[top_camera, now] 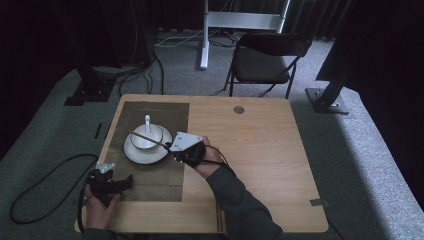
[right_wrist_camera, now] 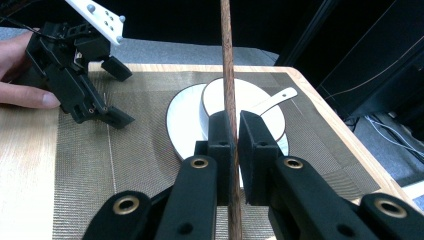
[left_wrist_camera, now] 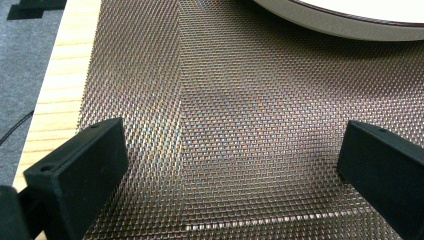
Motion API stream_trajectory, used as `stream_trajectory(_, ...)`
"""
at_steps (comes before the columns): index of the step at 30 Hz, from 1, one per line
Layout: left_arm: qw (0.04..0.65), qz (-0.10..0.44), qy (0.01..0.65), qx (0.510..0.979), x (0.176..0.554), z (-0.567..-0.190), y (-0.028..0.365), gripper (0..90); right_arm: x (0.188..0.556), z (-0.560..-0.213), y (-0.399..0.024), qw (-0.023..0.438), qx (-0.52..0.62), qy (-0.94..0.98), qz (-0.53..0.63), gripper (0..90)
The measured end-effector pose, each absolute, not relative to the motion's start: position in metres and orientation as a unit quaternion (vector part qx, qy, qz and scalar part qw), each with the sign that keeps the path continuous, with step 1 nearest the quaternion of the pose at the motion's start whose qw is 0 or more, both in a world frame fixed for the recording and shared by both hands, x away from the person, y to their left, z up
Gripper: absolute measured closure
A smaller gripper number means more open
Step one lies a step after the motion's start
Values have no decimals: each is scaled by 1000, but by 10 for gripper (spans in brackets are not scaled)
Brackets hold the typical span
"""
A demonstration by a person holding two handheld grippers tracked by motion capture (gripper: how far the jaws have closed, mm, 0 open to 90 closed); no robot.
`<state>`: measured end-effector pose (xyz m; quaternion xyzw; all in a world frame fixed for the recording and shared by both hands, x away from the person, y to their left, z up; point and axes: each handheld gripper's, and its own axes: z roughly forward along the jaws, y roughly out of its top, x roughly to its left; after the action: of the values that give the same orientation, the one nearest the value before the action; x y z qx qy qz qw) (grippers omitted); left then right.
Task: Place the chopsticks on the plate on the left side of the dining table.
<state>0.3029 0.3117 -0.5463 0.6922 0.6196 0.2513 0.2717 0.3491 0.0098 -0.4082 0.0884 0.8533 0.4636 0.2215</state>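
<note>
Chopstick point(right_wrist_camera: 227, 75), a single brown wooden one, is pinched between the closed jaws of the right gripper point(right_wrist_camera: 235, 131), with the stick running straight up past the pads in the right gripper view. From the high view the chopstick point(top_camera: 147, 138) slants out to the left of the right gripper point(top_camera: 176, 148) and hangs over the bowl point(top_camera: 146, 136), tip reaching toward the bowl's far left edge. Held by its near end, probably so the long free part can be laid across or beside the dishes without the jaws bumping the china. Bowl sits on a white plate point(top_camera: 135, 153) with a white spoon point(top_camera: 147, 120) resting inside it, handle leaning on the rim; all of it on a woven brown mat point(top_camera: 165, 180) at the left side of the wooden table point(top_camera: 260, 150). Looks like a place setting, so the stack is kept central on the mat. Left gripper point(top_camera: 117, 184) is parked at the near left corner of the mat, well apart from the plate, jaws spread wide with nothing between them; the left gripper view shows only mat weave point(left_wrist_camera: 225, 140) between the pads and the plate rim point(left_wrist_camera: 350, 27) farther off. Likely kept low and aside to stay out of the right hand's way. Black chair point(top_camera: 265, 62) stands beyond the table.
</note>
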Motion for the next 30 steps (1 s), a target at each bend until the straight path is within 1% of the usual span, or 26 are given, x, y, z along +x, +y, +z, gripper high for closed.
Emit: stream_trajectory(30, 272, 252, 619, 692, 303, -546, 312, 2, 363, -419, 30, 200, 62, 868, 451, 847)
